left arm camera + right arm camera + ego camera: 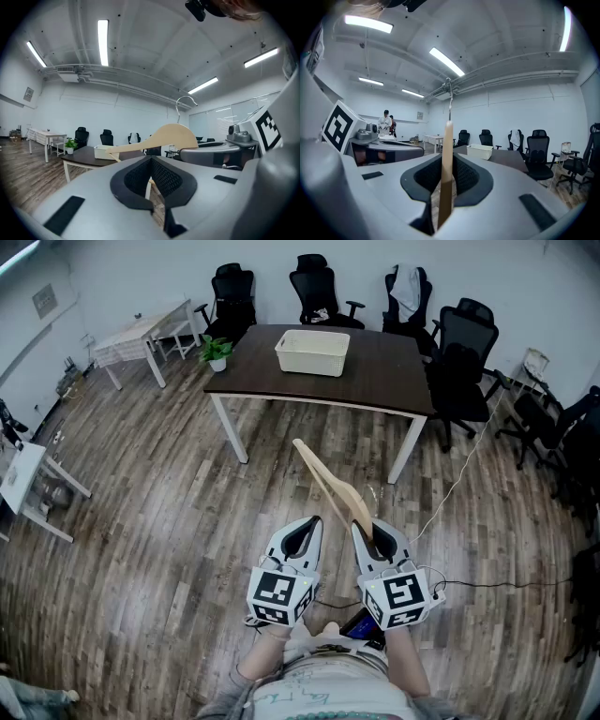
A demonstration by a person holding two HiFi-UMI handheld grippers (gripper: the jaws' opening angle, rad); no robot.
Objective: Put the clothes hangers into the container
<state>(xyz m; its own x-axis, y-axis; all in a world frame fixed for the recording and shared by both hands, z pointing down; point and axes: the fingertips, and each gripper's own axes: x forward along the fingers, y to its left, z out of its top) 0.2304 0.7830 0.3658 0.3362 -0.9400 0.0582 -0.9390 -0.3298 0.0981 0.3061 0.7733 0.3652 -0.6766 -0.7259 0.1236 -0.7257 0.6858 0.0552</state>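
My right gripper (368,524) is shut on a wooden clothes hanger (328,482). The hanger slants up and to the left from the jaws, over the floor. Seen edge-on in the right gripper view, the hanger (447,140) stands upright between the pads, its metal hook on top. My left gripper (310,523) is beside it, jaws shut with nothing in them. In the left gripper view the hanger (171,137) shows to the right, beyond the shut left gripper (151,161). The cream container (312,352) stands on the dark table (384,376), well ahead of both grippers.
Black office chairs (464,362) ring the table's far and right sides. A potted plant (217,351) sits on its left corner. A light table (141,334) is at the back left. A cable (450,493) crosses the wood floor to my right. People (386,122) stand far off.
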